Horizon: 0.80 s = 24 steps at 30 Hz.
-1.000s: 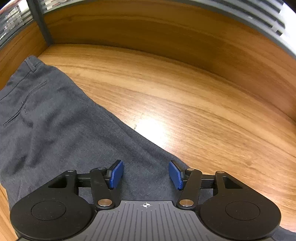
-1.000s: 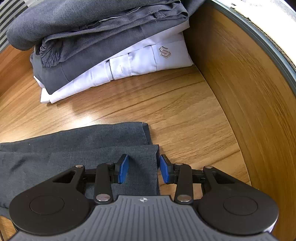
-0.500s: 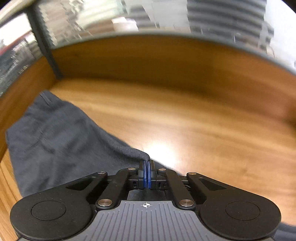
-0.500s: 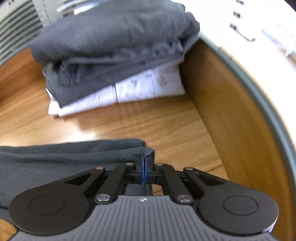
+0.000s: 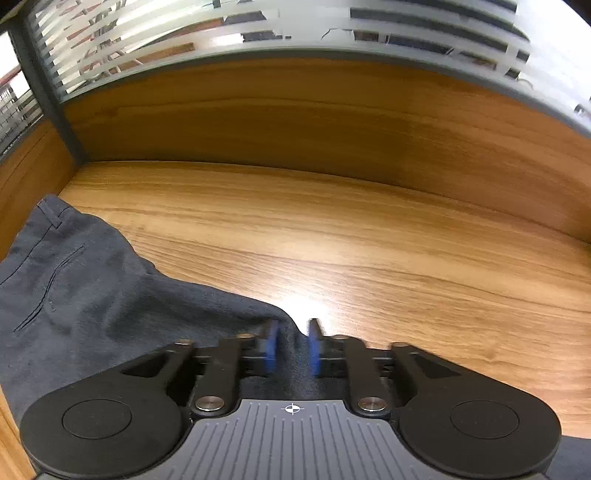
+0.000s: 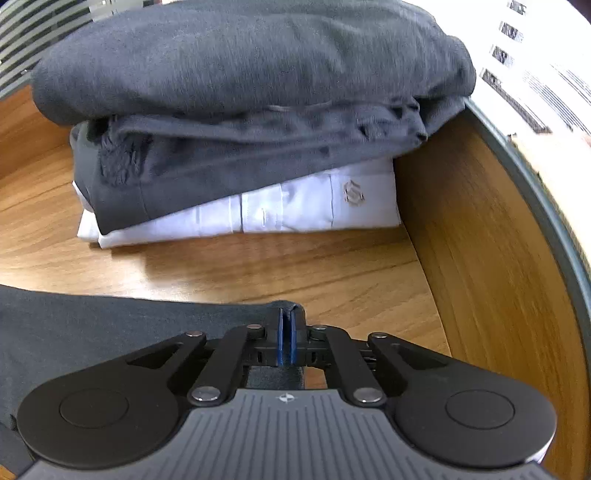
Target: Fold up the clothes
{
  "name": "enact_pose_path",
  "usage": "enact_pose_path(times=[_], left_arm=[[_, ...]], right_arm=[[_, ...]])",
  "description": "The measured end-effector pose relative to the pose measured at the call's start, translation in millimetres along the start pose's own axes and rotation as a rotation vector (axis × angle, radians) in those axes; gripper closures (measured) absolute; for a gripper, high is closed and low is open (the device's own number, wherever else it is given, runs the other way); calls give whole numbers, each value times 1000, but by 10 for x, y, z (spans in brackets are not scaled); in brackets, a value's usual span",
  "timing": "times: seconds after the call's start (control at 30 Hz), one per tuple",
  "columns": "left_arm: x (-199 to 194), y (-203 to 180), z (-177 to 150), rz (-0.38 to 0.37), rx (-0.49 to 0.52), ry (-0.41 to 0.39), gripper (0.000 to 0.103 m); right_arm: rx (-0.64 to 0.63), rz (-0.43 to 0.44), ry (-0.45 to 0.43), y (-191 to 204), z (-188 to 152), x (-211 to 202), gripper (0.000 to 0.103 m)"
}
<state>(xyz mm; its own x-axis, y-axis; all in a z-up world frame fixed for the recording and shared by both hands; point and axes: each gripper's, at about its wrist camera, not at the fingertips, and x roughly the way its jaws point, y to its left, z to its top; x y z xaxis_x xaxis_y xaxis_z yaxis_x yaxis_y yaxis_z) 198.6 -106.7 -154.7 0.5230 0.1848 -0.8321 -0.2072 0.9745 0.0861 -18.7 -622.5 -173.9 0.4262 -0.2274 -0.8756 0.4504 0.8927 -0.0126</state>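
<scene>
A pair of dark grey woven trousers [image 5: 85,306] lies spread on a warm brown wood-grain desk top [image 5: 369,251]. In the left wrist view the waist end, with a belt loop and a stitched slit pocket, rests flat towards the left edge, near the wooden side panel. The cloth rises from there into a raised fold that runs up between the blue pads of the left gripper [image 5: 291,347].

The left gripper's jaws are parting: a clear gap shows between the two blue pads, with the peak of trouser fabric standing in that gap. The picture is blurred there, and the pads do not appear to press on the cloth.

In the right wrist view the hem end of the trousers [image 6: 110,332] stretches in from the left. The right gripper [image 6: 285,343] has its blue pads almost together, just beginning to ease apart, with a thin edge of the hem pinched between them and lifted a little off the desk.

Beyond the right gripper, well apart from the trousers, stands a pile of folded clothes [image 6: 251,110]: grey garments on top of a white folded button-up shirt with a small emblem [image 6: 317,206]. The pile sits against a wooden partition with a grey rim [image 6: 498,258]. Behind the left gripper, a matching wooden back panel [image 5: 295,114] rises to striped frosted glass [image 5: 221,29].
</scene>
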Motion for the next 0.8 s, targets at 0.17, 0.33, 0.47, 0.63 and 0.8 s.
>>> enact_pose_path(times=[0.17,0.33,0.47,0.63,0.8], left_arm=[[-354,238,-37,-65,-4,-29,65],[-719,480,-226,-95,36,-8,65],[-907,632,-491,-101,68,16,64],[-958,840,-871,-63,101,33,60],[-936,1027,-1199,-22,128,58,57]], right_arm=[[-19,25,-32,-19,-21,-299,71],[-35,61,-13,-61,-284,-566,71],[-45,92,17,-53,-587,-698,69],[-63,112,38,-7,-885,-724,64],[-109,128,54,47,-1062,-671,60]])
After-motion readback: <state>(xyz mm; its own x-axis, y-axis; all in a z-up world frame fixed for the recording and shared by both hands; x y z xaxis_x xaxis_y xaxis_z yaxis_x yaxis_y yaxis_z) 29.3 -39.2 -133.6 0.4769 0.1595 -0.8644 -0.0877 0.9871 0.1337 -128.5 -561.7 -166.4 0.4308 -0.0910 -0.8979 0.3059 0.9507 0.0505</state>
